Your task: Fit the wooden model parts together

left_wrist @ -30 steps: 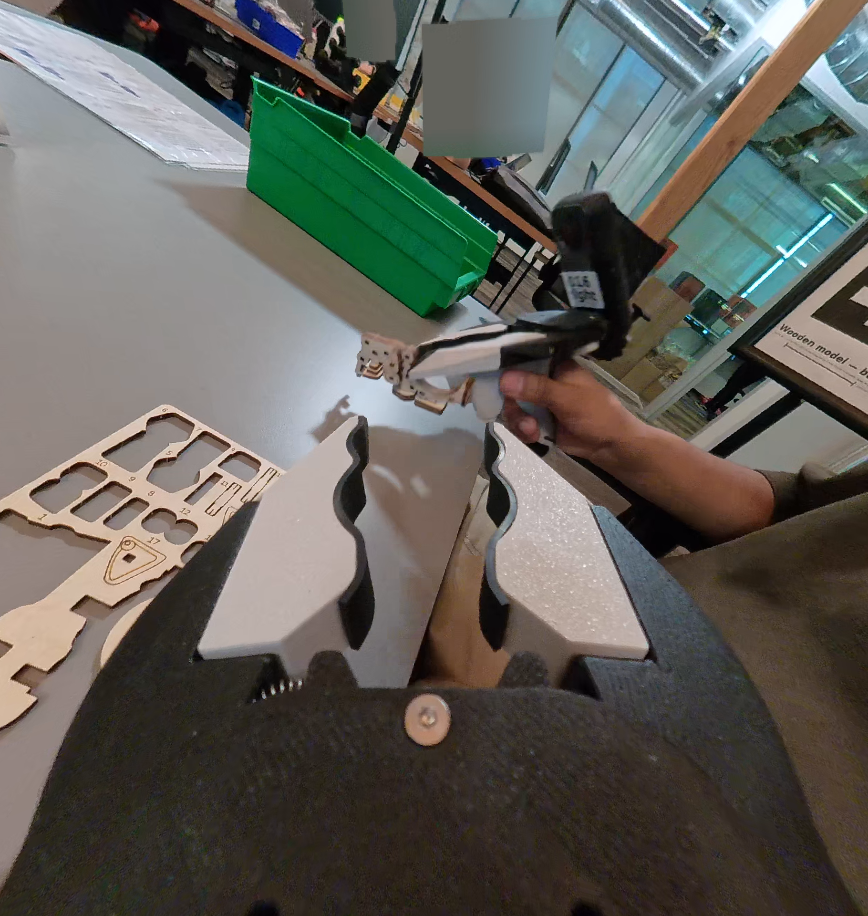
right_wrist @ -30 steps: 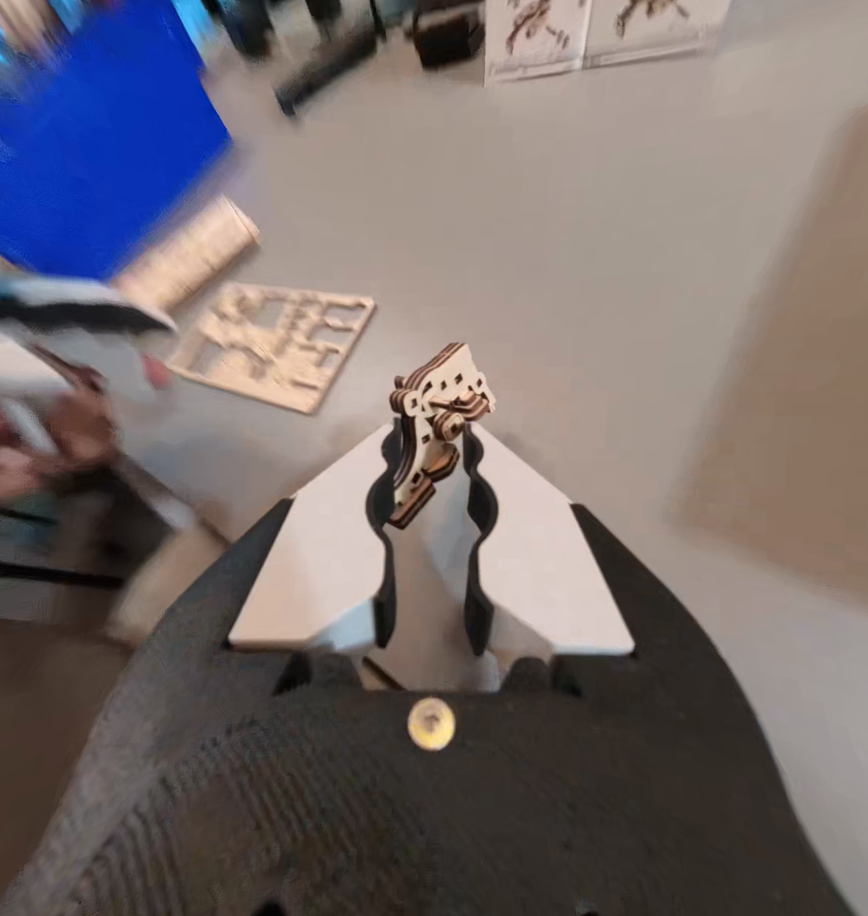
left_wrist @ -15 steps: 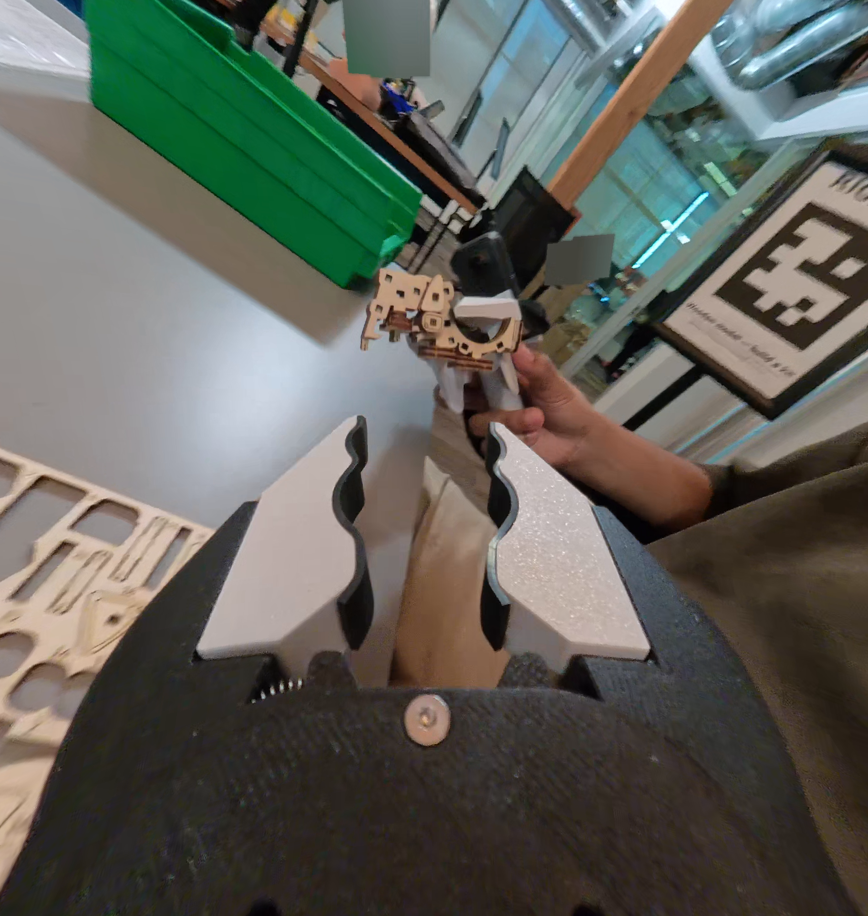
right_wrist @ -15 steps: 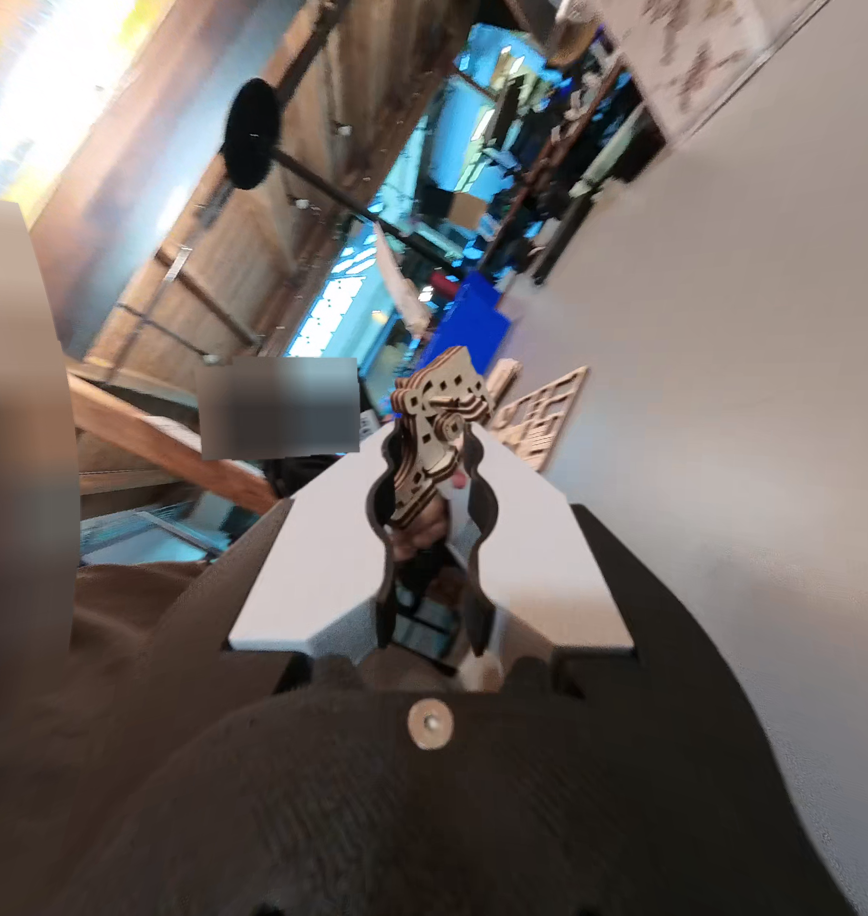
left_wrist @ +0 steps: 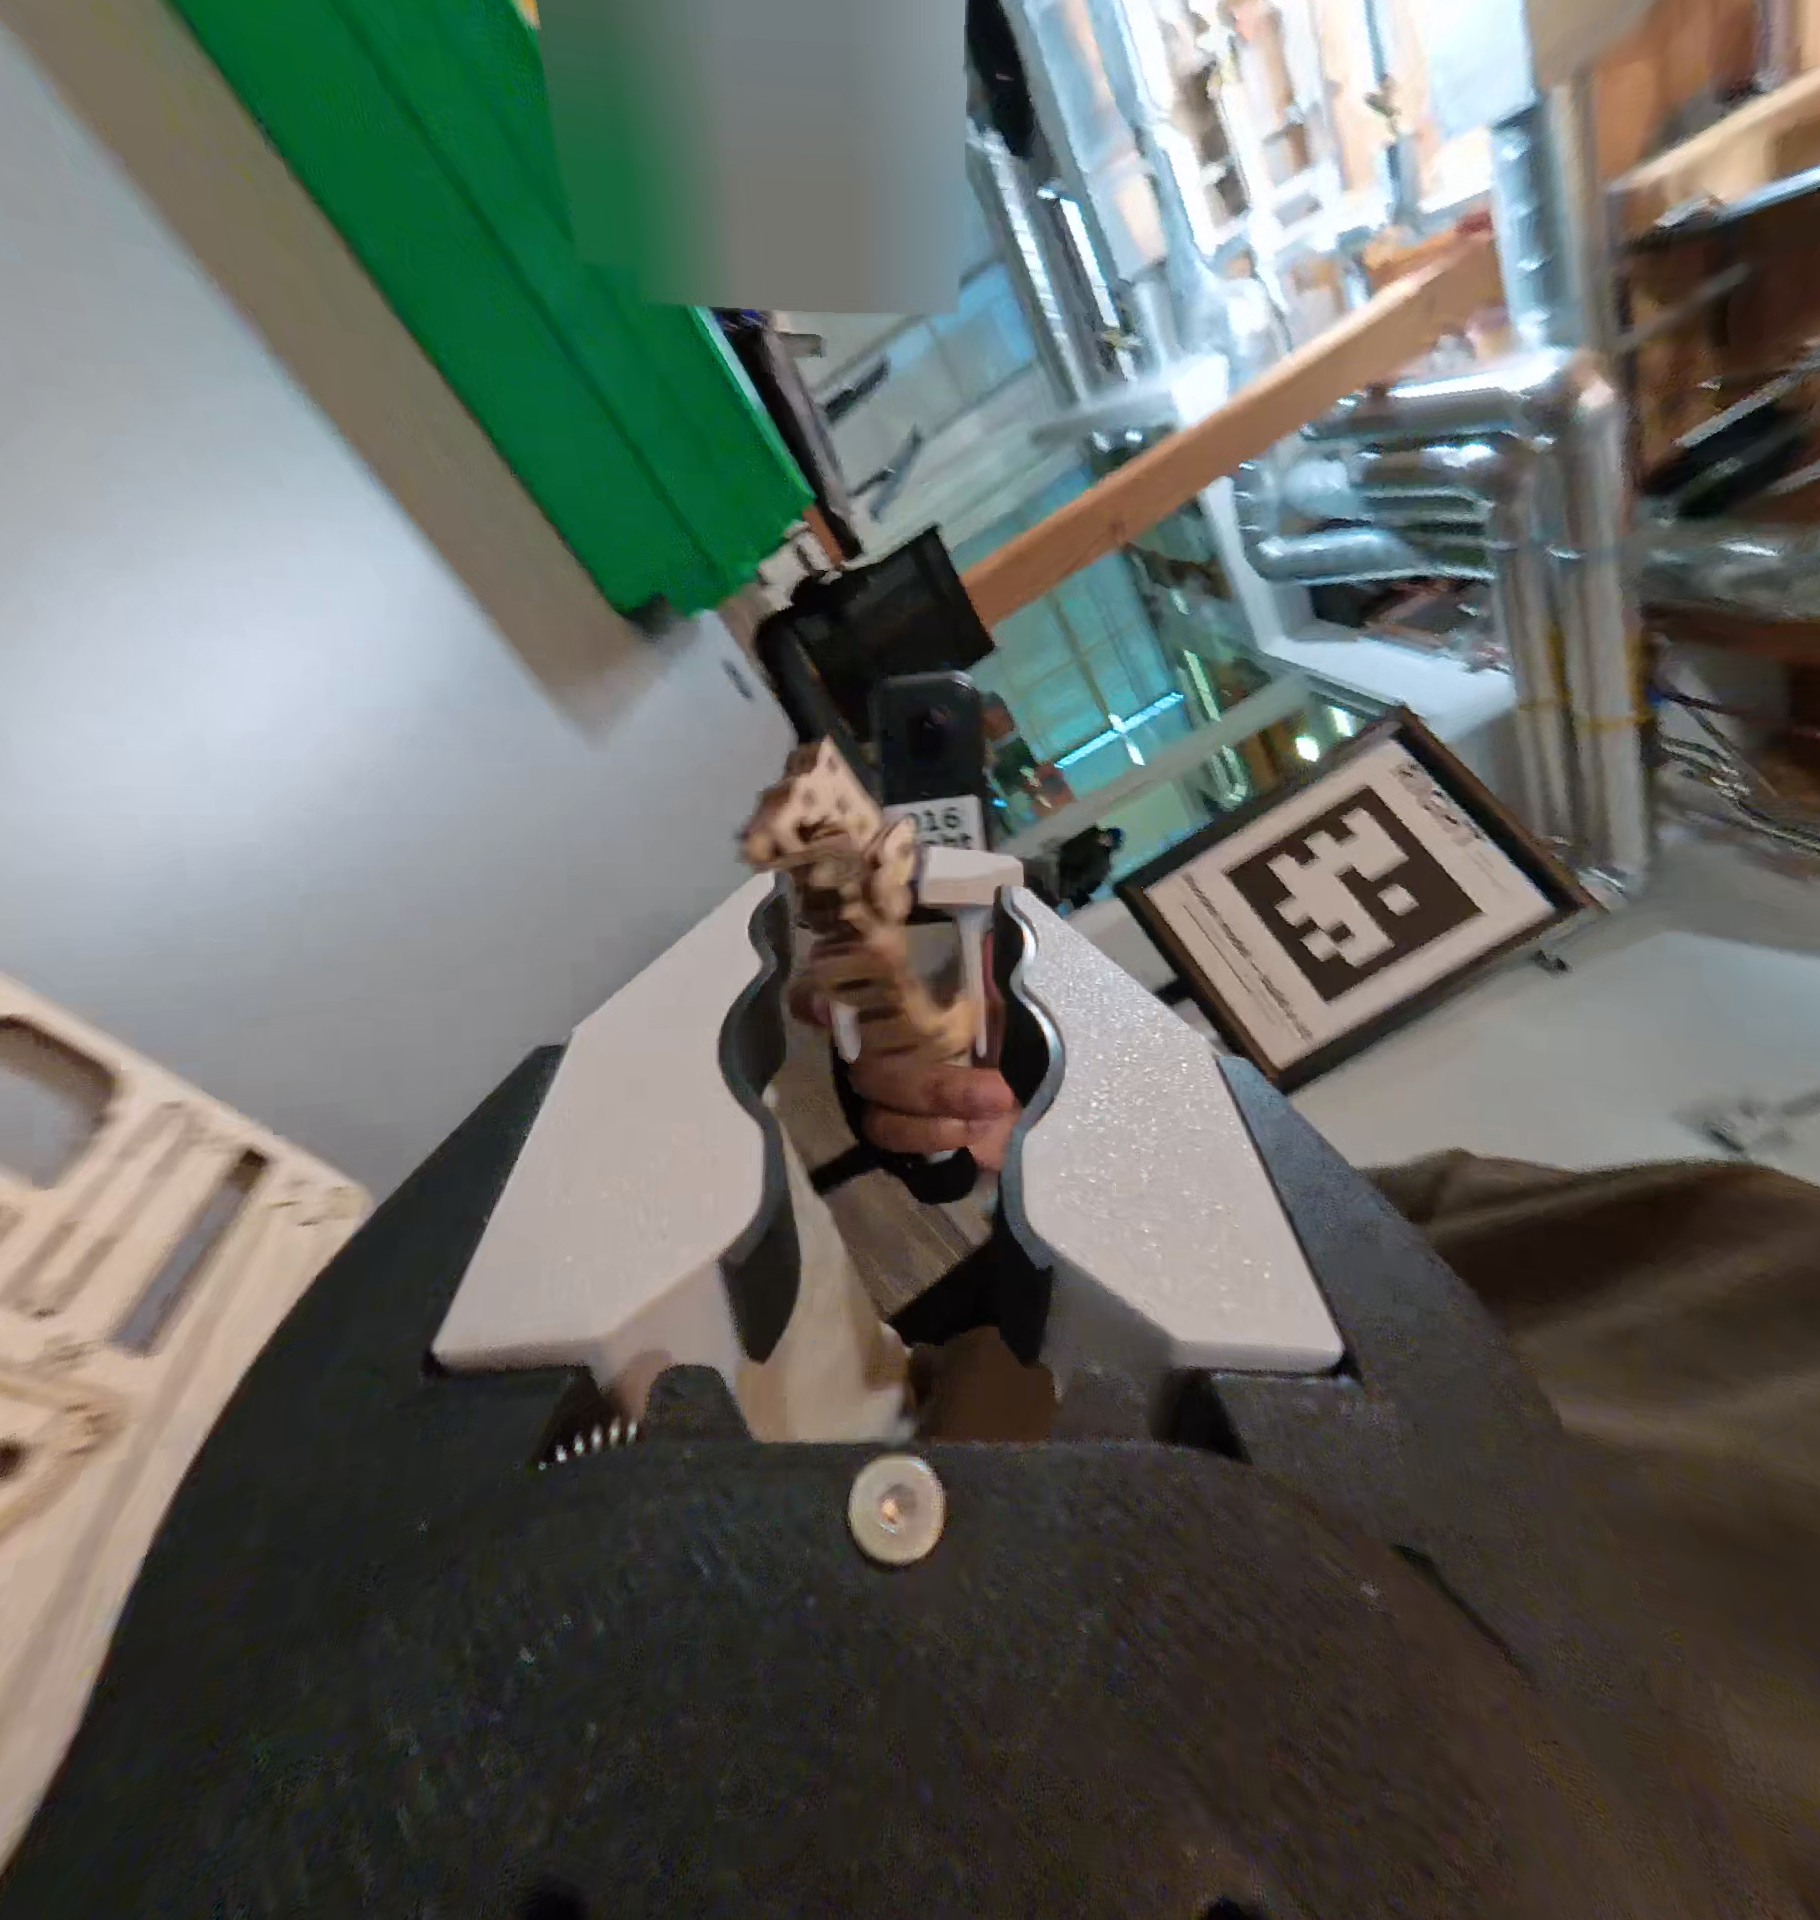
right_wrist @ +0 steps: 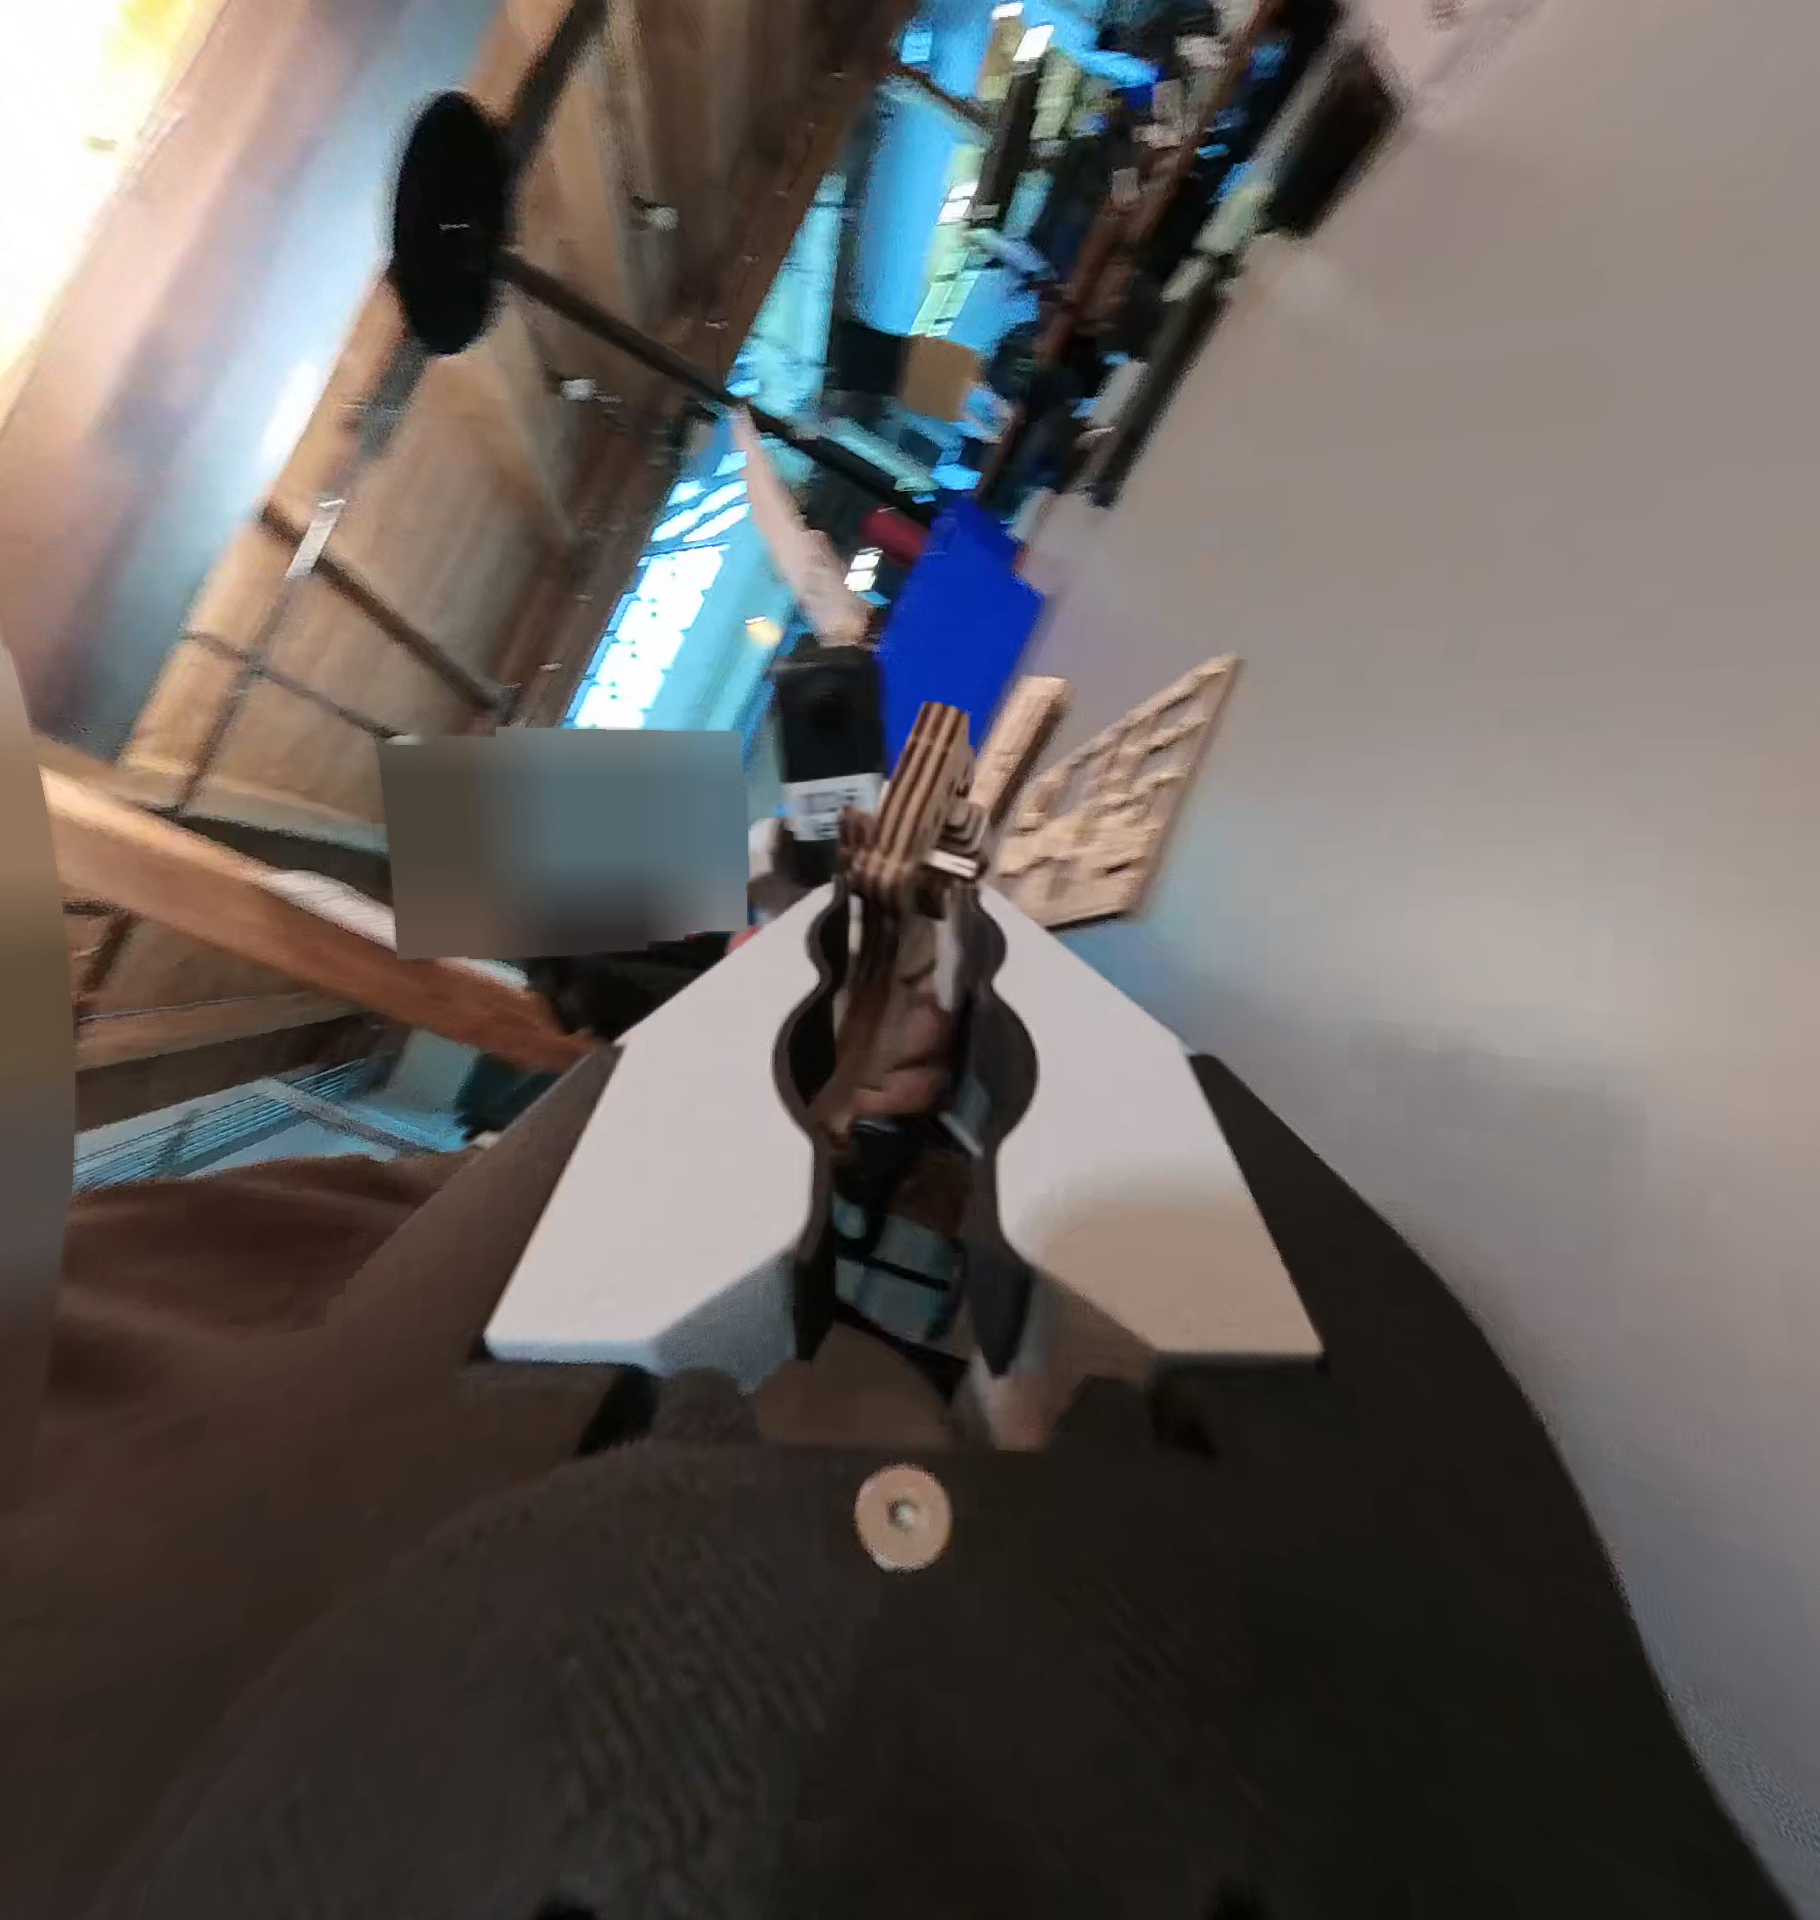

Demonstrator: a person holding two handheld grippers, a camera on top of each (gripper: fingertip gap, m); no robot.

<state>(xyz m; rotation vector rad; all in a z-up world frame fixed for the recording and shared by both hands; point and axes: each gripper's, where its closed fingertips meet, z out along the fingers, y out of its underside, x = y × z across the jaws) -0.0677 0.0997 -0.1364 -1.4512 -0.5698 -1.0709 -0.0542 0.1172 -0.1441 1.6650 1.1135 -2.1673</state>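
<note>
Plywood assembly: the layered wooden model piece (right_wrist: pixel 911 821) is clamped edge-on between the closed fingers of the right gripper (right_wrist: pixel 901 914), held up in the air away from the table.
Left gripper: the left gripper (left_wrist: pixel 890 935) has its fingers apart and nothing is between the pads; the wooden assembly (left_wrist: pixel 844 914) is seen just past its tips, between them in the line of sight, but I cannot tell if it touches them.
Hand: the person's hand (left_wrist: pixel 937 1101) under the assembly holds the right tool.
Cut-out sheet: a pale wooden sheet (left_wrist: pixel 75 1226) with empty holes lies flat on the grey table (left_wrist: pixel 210 727), at the left, well apart from the assembly.
Green bin: a green bin (left_wrist: pixel 532 343) stands farther back on the table.
Step in hand: it seems the two tools come together for a re-grip or handover of the assembly.
Next move: probably the left fingers must close on a free flat face, gently, because thin plywood joints may slip or crack.
</note>
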